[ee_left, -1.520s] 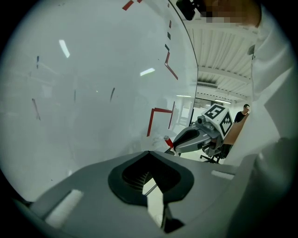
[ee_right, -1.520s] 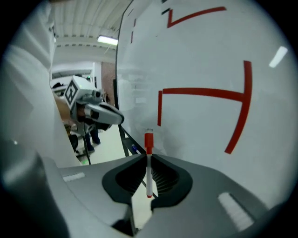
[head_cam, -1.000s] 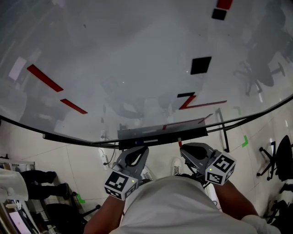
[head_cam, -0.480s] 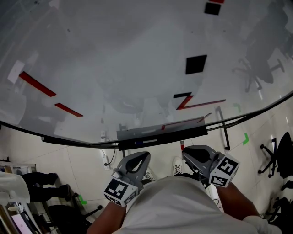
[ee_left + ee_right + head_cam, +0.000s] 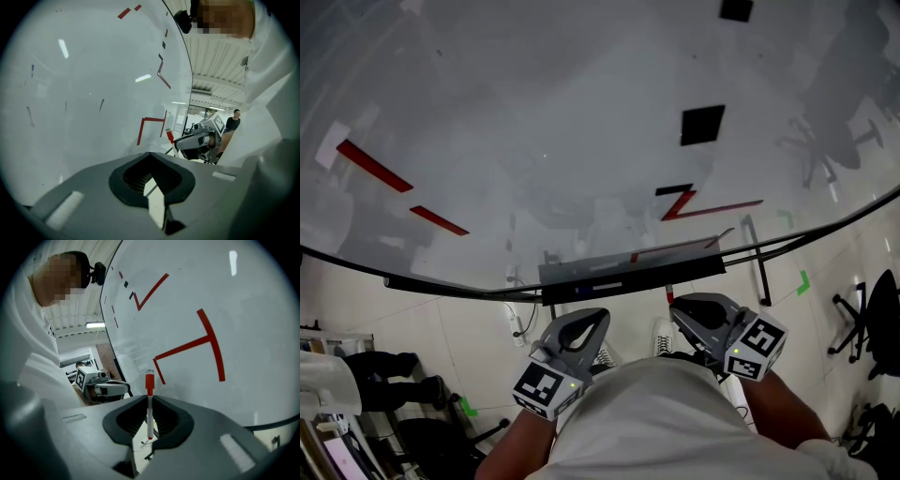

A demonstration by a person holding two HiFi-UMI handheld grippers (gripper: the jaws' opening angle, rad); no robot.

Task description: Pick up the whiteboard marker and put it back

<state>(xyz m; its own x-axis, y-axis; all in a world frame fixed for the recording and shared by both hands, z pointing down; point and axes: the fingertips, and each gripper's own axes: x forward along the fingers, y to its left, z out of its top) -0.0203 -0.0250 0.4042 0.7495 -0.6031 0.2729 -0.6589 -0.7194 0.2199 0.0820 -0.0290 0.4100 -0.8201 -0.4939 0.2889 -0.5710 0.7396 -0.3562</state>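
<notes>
clamping the whiteboard marker (image 5: 149,408) by its white barrel, the right tongs (image 5: 149,398) hold it upright, its red cap standing clear above the tips. it is close in front of the whiteboard (image 5: 234,301); whether it touches the board i cannot tell. seen from the head view, these tongs sit just below the dark ledge (image 5: 628,273) along the board's lower edge, with a sliver of the marker's red showing at their tip. the left tongs (image 5: 150,153) are closed tip to tip with nothing between them, and are level with the right ones, apart from them, also under the ledge. red lines (image 5: 712,211) and black squares (image 5: 703,125) mark the board.
</notes>
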